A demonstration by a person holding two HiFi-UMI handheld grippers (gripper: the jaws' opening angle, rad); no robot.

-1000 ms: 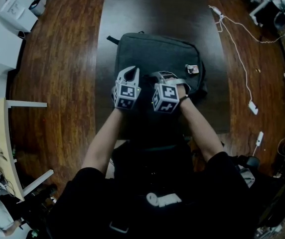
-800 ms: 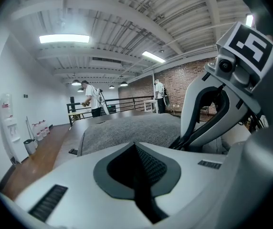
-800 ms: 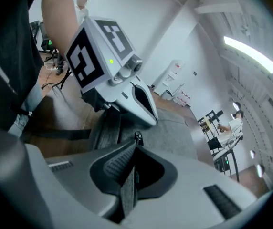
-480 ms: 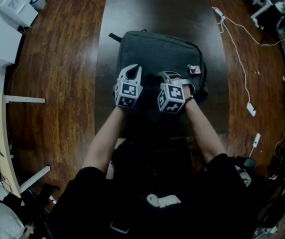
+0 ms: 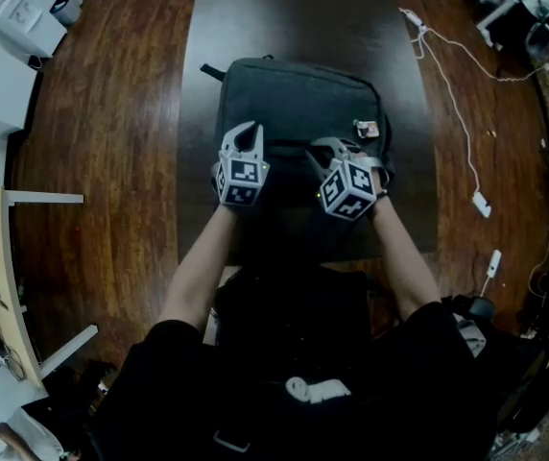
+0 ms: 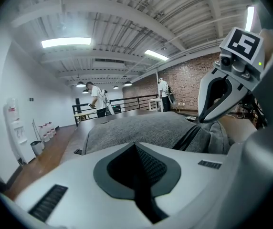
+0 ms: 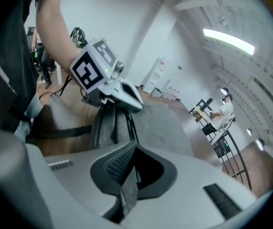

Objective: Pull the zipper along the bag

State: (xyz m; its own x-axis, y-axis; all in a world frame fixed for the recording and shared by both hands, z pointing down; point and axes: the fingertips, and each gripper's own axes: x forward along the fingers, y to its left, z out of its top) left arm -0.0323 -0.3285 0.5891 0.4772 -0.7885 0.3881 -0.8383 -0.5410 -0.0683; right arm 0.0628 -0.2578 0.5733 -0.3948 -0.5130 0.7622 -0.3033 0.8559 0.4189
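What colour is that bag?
Dark heathered grey with black trim; the bag shows best in the left gripper view.

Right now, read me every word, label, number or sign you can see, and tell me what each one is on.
No text here can be read.
Small tag on the bag: too small to read.
Labels on the white unit at top left: blurred.
Square markers on the left gripper and right gripper: coded patterns, not words.
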